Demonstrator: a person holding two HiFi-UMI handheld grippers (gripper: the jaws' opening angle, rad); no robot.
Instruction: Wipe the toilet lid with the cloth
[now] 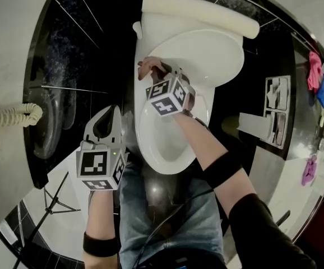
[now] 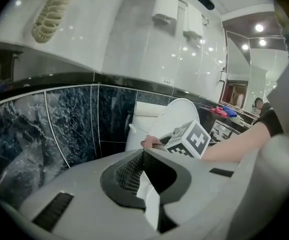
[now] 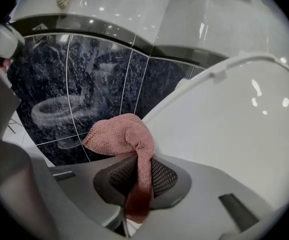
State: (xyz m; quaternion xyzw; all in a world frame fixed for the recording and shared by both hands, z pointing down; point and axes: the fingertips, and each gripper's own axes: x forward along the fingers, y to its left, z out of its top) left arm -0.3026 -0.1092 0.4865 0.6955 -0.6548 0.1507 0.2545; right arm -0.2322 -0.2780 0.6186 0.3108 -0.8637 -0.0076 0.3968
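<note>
The white toilet stands with its lid [image 1: 207,55] raised against the cistern [image 1: 198,13]. A pink cloth [image 1: 147,66] is pinched in my right gripper [image 1: 161,74], which is at the lid's lower left edge, above the bowl [image 1: 162,147]. In the right gripper view the cloth [image 3: 122,136] bunches out past the jaws of the right gripper [image 3: 139,181], close to the lid [image 3: 234,134]. My left gripper [image 1: 112,112] hangs left of the bowl, shut and empty. Its own view shows the left gripper [image 2: 144,181] with jaws together, and beyond it the lid [image 2: 177,114].
Dark marble tiles [image 1: 78,43] line the wall left of the toilet. A coiled cream hose [image 1: 13,116] hangs at the far left. A counter at the right holds coloured cloths [image 1: 319,77]. A thin tripod [image 1: 52,203] stands on the floor at lower left.
</note>
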